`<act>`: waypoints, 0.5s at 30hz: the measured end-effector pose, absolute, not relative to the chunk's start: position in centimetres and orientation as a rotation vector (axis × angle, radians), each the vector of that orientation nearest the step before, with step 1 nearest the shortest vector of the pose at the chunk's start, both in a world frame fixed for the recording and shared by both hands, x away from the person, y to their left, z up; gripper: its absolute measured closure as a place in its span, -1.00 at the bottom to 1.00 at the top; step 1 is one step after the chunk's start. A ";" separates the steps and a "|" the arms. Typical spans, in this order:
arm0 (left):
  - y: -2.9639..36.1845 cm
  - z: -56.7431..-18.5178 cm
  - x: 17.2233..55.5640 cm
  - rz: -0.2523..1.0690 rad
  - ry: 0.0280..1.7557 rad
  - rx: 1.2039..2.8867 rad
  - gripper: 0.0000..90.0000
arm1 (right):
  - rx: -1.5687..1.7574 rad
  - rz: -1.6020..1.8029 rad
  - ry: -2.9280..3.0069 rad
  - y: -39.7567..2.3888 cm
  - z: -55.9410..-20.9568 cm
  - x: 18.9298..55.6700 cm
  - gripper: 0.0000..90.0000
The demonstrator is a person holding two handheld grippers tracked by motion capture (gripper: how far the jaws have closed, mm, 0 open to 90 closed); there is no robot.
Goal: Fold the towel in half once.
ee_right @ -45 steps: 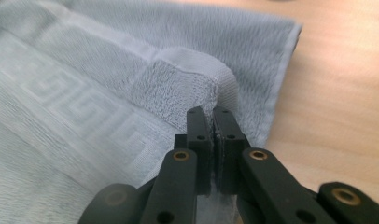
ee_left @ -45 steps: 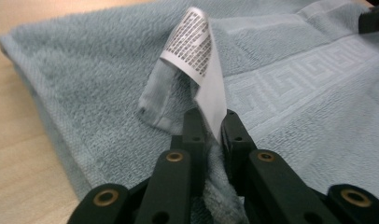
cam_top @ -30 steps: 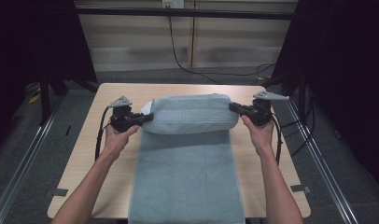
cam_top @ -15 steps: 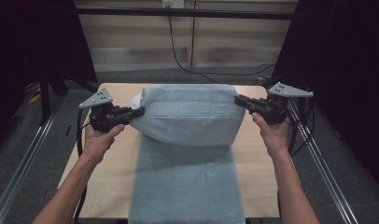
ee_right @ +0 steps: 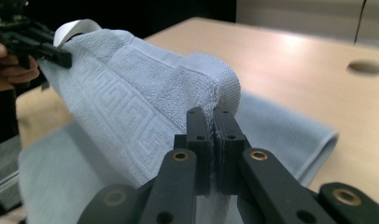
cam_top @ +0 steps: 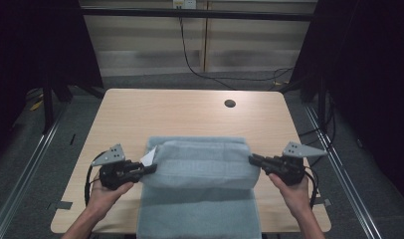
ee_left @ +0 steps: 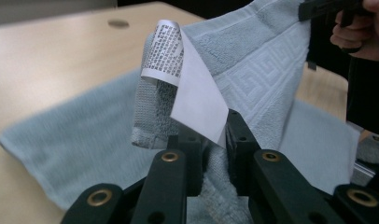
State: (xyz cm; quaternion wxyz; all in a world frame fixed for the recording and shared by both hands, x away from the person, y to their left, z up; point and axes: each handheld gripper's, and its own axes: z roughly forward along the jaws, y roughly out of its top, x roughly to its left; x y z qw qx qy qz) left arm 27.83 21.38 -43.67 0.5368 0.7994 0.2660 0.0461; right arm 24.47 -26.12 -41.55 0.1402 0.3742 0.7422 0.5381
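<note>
Holding a gripper in each hand, you stood at the near side of a light wooden table (cam_top: 190, 114) with a pale blue-grey towel (cam_top: 202, 164) stretched between the two tools. Your left gripper (cam_top: 145, 169) had its jaws pressed together on the towel's left corner, and in the left gripper view that same left gripper (ee_left: 215, 140) pinched the cloth right beside a white care label (ee_left: 187, 88), whose printed end curled over at the top. Your right gripper (cam_top: 254, 160) was likewise clamped on the towel's right corner; in the right gripper view the right gripper (ee_right: 213, 123) had its jaws closed tight on a thick folded hem. Between the two tools the towel's lifted edge ran nearly level across the table, folded back over the rest of the cloth, which lay flat on the wood and hung off the near edge toward you. A raised key pattern showed on the towel's border band (ee_right: 122, 112). Your left hand (cam_top: 103, 191) and right hand (cam_top: 292, 186) gripped the tools from below. Farther back, a round hole (cam_top: 230, 103) sat in the tabletop, well apart from the towel, and dark cables (cam_top: 190, 55) trailed across the floor behind the table.
</note>
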 end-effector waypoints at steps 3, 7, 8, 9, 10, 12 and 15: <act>21.5 -45.6 26.5 0.070 0.638 1.945 0.76 | 1.107 1.539 2.189 -25.9 -43.4 22.8 0.93; 21.8 -47.2 25.0 0.026 0.638 1.998 0.68 | 1.131 1.491 2.283 -25.3 -45.7 20.9 0.92; 21.9 -47.4 24.6 0.025 0.632 2.016 0.65 | 1.132 1.471 2.305 -25.2 -46.3 20.5 0.91; 22.0 -47.6 24.3 0.009 0.624 2.026 0.61 | 1.147 1.458 2.324 -25.1 -46.7 20.1 0.91; 22.0 -47.8 23.9 -0.001 0.627 2.026 0.57 | 1.159 1.444 2.343 -25.0 -47.2 19.8 0.90; 22.3 -48.0 23.2 -0.023 0.610 2.036 0.52 | 1.168 1.426 2.364 -25.1 -47.8 19.2 0.88; 22.8 -47.7 22.5 -0.021 0.587 2.024 0.41 | 1.160 1.434 2.375 -25.2 -47.9 18.2 0.84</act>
